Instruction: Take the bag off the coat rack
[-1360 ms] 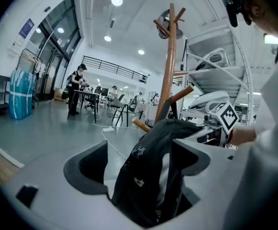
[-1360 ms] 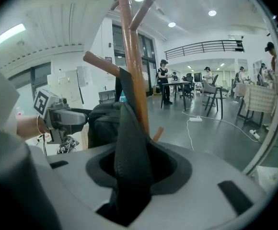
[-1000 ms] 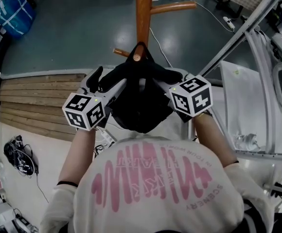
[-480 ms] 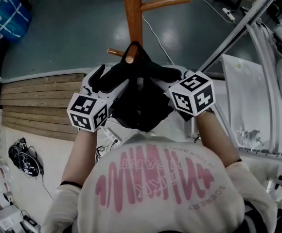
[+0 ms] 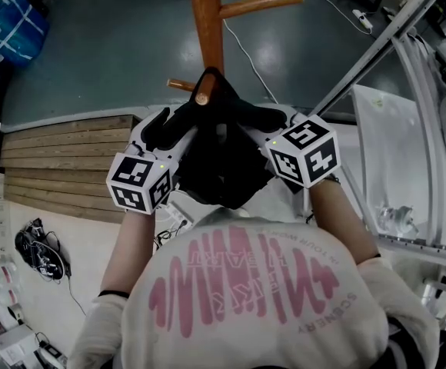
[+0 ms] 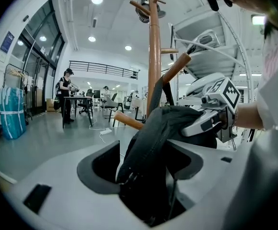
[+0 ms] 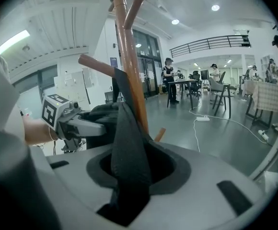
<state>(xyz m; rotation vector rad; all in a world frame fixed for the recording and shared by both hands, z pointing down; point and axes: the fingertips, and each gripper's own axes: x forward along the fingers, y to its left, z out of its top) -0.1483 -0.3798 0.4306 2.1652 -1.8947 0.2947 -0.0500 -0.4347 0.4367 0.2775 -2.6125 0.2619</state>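
Left side first: the left hand-held gripper [image 5: 164, 127] has rolled a touch since a second ago. Its jaws have just been closing in, with the black bag [image 5: 223, 167] between them. Look along those jaws and a thick fold of the fabric runs up through the gap. The pads are partway in, yet a sliver of space shows on either side of the fold, so no firm pinch there.

Over on the other side, the right hand-held gripper [image 5: 263, 118] sits where it was a second ago. Its jaws are narrow and clamped on a flat band of the same fabric, which climbs straight up from between them.

And the bag itself? It's on the coat rack [image 5: 206, 21], its top looped over a slanting wooden peg [image 5: 202, 97]. That peg pokes out just ahead of both sets of fingertips and midway between them. The bulk of the bag hangs below and behind the jaws, tucked between the two hand-held grippers and close to the person's shirt [image 5: 246, 298]. The two face each other across the fabric, one just beside the peg on each side. An upper peg [image 5: 261, 3] branches off the rack further ahead, beyond the right jaws.
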